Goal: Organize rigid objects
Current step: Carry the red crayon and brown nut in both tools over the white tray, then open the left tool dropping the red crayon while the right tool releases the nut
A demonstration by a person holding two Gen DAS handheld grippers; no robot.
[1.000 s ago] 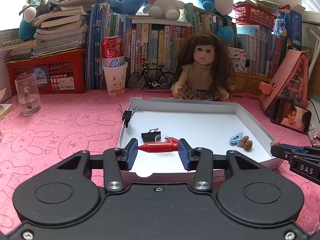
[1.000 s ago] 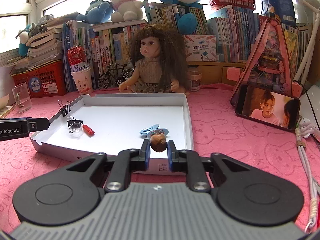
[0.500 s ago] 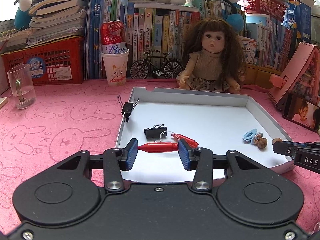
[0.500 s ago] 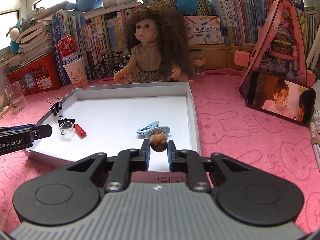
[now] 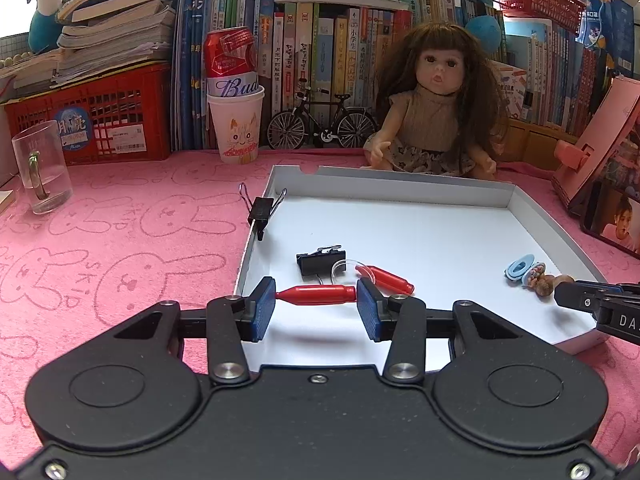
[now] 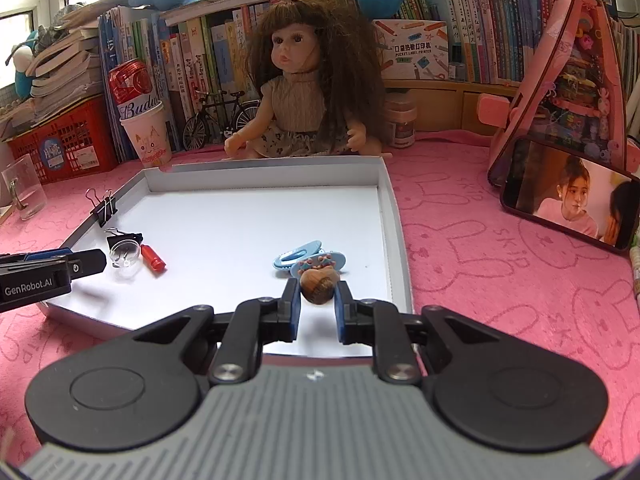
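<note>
Holding a red bullet-shaped piece (image 5: pixel 317 294) crosswise between our left gripper's (image 5: pixel 316 305) blue fingers (image 5: pixel 263 307), we have it clamped at both ends above the near left part of the white tray (image 5: pixel 400 178). Our right gripper (image 6: pixel 317 303) has its fingers (image 6: pixel 291 307) closed on a small brown figure (image 6: pixel 318 285) over the tray's near right corner.

We count two red pieces: the held one and a second red piece (image 5: pixel 388 279) lying on the tray floor at 1 o'clock from it. Two black binder clips show: one binder clip (image 5: pixel 320 262) lies flat at 12 o'clock from the held piece, the other clip (image 5: pixel 261 211) is clipped to the tray's left wall at 11 o'clock. One clear round lens-like disc (image 6: pixel 125 255) sits between the flat clip and the lying red piece. Two blue oval charms (image 6: pixel 297 254) lie touching just beyond the brown figure.

Beyond the tray on the pink desk (image 5: pixel 120 240) sit one doll (image 5: pixel 438 112) at 12 o'clock, one model bicycle (image 5: pixel 322 124), one paper cup (image 5: pixel 236 124) with a red can (image 5: pixel 230 62) in it, and one glass mug (image 5: pixel 42 166) far left. One phone (image 6: pixel 570 200) stands at 2 o'clock.
</note>
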